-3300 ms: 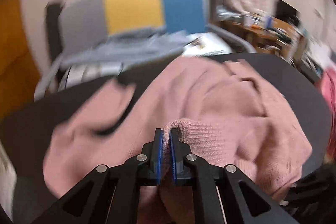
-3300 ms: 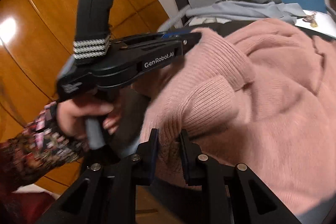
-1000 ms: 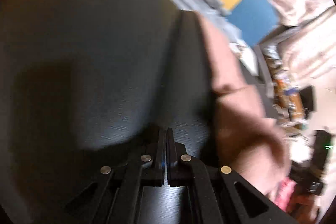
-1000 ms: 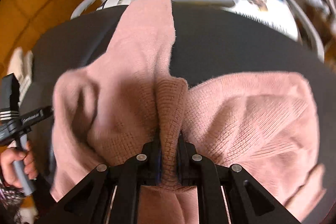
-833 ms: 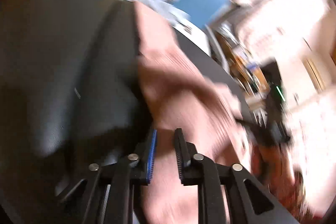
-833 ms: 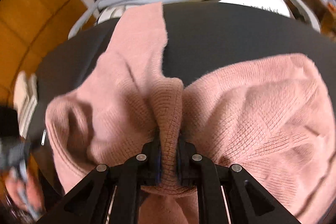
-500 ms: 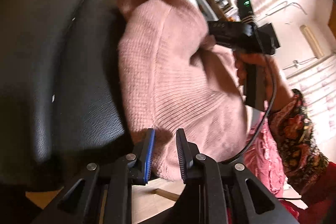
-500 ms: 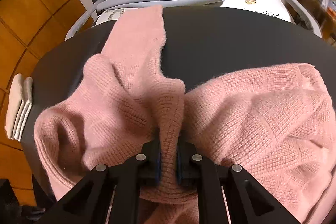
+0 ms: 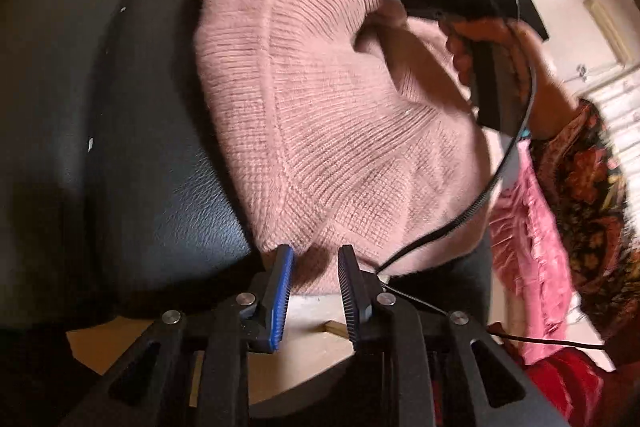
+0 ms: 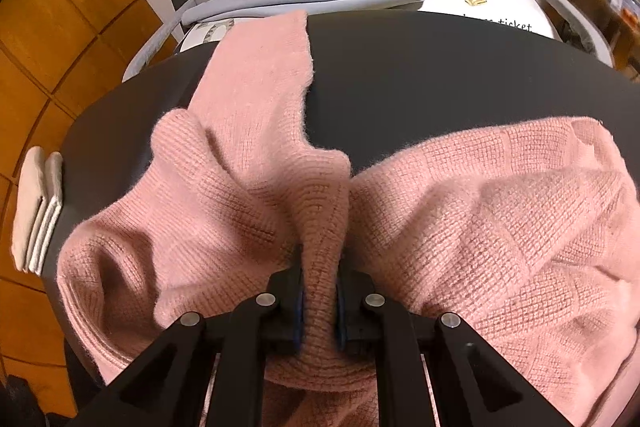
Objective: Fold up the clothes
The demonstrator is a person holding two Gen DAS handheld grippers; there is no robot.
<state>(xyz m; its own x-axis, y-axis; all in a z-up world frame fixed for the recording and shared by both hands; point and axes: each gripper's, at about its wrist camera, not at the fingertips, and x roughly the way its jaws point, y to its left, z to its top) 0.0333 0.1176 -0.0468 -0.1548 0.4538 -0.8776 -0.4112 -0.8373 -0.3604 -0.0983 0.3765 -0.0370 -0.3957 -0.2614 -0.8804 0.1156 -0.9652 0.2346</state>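
Rig hardware and my sleeve, both wrist cams.

My left gripper (image 9: 314, 291): black skeletal frame with triangular cut-outs, silver screw heads at the joints, ribbed finger pads (image 9: 282, 293), blue on the left one, dark on the other. Right gripper (image 10: 319, 301): same black frame, same silver screws, blue pad edges. From the left cam its body is a black pistol-grip housing with a green LED on top; a thin black cable (image 9: 486, 193) trails below it. Just beside that cable, my sleeve (image 9: 588, 195): dark floral print, red and gold.

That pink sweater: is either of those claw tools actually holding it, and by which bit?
The right gripper pinches a bunched fold of the pink sweater. The left gripper is open at its edge, holding nothing.
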